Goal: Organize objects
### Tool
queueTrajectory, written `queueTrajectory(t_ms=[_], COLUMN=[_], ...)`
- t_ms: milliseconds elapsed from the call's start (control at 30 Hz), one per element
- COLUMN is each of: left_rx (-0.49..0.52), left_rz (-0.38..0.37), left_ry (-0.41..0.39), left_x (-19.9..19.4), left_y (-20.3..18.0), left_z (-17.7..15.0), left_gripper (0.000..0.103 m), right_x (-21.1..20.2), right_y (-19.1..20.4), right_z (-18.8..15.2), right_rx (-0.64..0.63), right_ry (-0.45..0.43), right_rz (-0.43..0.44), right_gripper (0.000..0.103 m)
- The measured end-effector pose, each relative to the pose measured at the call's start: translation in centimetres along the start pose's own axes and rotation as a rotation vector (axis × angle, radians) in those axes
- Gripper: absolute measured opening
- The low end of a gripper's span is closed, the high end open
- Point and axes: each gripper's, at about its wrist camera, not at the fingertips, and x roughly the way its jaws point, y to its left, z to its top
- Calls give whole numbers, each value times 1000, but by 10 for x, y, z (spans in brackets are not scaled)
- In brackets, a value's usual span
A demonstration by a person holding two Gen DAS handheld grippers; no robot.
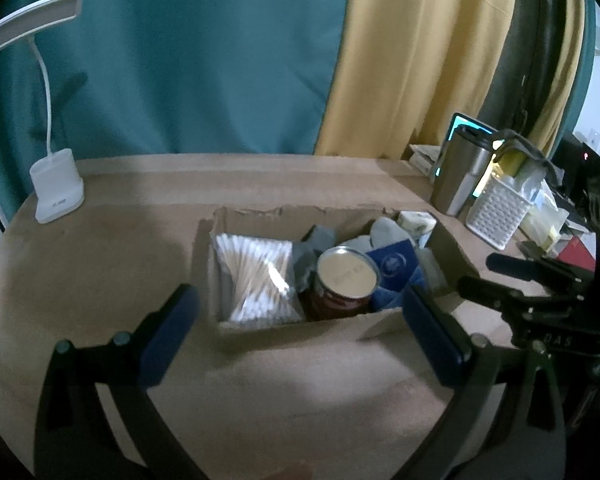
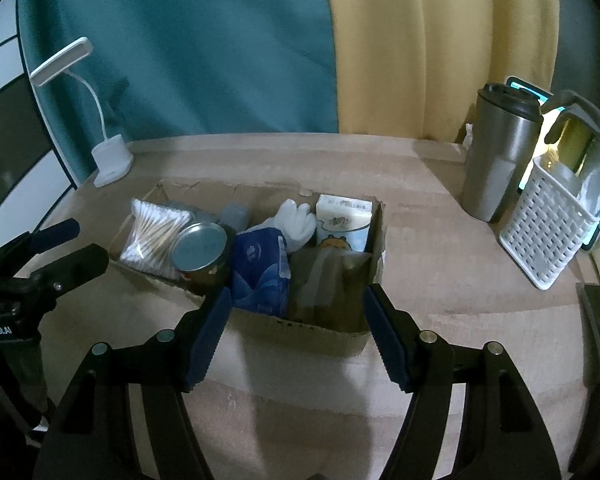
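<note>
A cardboard box [image 2: 320, 330] sits mid-frame on the brown table [image 2: 440, 264], packed with a bag of cotton swabs [image 2: 154, 236], a tin can [image 2: 200, 247], a blue tissue pack [image 2: 260, 268], a white glove [image 2: 298, 220] and a small carton [image 2: 342, 222]. Both the left gripper [image 1: 300, 324] and right gripper [image 2: 296, 330] hover spread wide and empty before it. At right stand a steel tumbler [image 2: 496, 156] and white basket [image 2: 548, 232]; a desk lamp [image 2: 100, 136] occupies the upper left.

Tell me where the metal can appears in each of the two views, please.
Left wrist view: the metal can is at centre, inside the cardboard box, right of the cotton swabs.
Right wrist view: left of centre, same box.
Shared landmark: the white desk lamp.
</note>
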Motion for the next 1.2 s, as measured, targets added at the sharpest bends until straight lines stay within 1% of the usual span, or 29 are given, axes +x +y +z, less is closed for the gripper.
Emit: queueTrajectory(t_ms=[600,1200], left_rx=[-3,6], left_rz=[-2,1], left_ry=[14,21], left_x=[-9,-20], left_y=[0,1], left_z=[-19,-31], left_gripper=[102,102], right_x=[-6,-13], right_y=[6,17], right_z=[-19,-31], right_rx=[-4,-9], right_ry=[13,15], right_rz=[-1,-1], right_gripper=[72,72])
